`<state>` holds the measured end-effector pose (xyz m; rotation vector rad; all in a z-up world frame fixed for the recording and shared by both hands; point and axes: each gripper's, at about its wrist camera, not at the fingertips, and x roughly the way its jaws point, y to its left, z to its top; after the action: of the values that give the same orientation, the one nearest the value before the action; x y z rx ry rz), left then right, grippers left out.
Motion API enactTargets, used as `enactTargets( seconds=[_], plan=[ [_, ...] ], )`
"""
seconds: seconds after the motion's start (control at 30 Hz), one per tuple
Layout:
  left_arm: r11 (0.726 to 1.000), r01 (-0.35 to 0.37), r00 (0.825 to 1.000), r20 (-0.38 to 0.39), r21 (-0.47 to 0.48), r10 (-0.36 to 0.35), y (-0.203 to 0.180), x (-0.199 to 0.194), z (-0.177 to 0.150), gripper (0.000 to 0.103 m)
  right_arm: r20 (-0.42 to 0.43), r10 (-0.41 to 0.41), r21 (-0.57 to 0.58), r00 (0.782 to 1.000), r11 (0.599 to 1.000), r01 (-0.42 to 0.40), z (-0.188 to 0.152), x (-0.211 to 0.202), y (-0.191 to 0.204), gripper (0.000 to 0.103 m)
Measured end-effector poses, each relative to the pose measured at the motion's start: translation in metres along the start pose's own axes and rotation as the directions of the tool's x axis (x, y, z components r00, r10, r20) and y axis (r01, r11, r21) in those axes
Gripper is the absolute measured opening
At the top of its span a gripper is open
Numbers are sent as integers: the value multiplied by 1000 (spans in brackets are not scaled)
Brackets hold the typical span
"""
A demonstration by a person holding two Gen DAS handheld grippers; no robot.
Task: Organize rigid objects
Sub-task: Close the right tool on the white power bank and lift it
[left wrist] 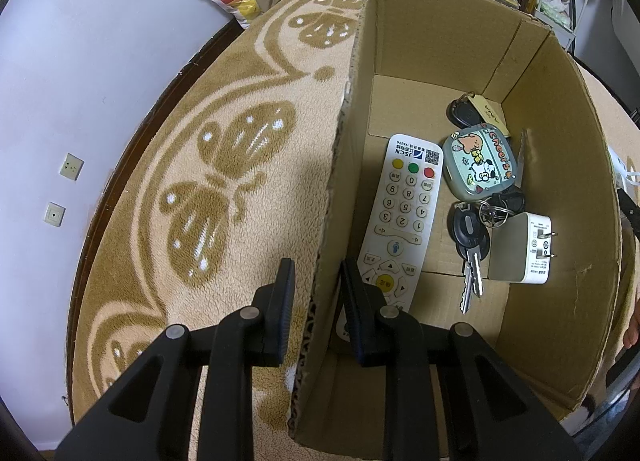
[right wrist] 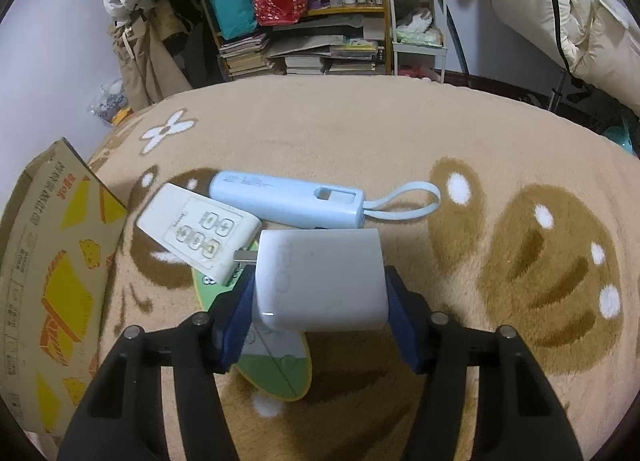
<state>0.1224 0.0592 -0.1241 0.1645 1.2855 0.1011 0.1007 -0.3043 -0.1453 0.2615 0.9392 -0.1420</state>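
Carrying a charger (right wrist: 320,281) clamped in your right gripper (right wrist: 318,301), beside the box (left wrist: 560,165).
Your left gripper (left wrist: 316,293) straddles the box wall, grip unclear; remote (left wrist: 404,213) and keys (left wrist: 472,245) are inside, power bank (right wrist: 286,201) remains outside.

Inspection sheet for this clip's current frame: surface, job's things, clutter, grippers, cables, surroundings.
Surface: tan plush blanket with brown butterfly pattern.
Job's things: cardboard box holds a white remote, cartoon case, keys and a white plug adapter; outside lie a blue power bank and small white remote.
Clutter: nothing seen.
Grippers: left gripper straddles the box wall, apparently clamping it; right gripper grips a white charger.
Cables: power bank's loop only.
Surroundings: bookshelf, wall sockets.
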Motion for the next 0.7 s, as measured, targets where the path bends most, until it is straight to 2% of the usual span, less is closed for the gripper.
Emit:
enactTargets(
  seconds=[0.23,0.47,0.57,0.7],
  plan=[
    [1000,2,1000,0,-2,-2,1,0,0,23,49,62,-23,997,998,-61,4,-18,20,65],
    [1000,1,1000,0,-2,-1,0,0,0,23,96,142,-107,985,985,-132,11,-36,57,65],
    [1000,-5,1000,1,3,5,0,0,0,23,108,185,-136,977,976,-169,15,-44,75,65],
    [1000,-12,1000,1,7,12,-1,1,0,23,123,281,-139,952,954,-264,19,-59,93,65]
  ],
)
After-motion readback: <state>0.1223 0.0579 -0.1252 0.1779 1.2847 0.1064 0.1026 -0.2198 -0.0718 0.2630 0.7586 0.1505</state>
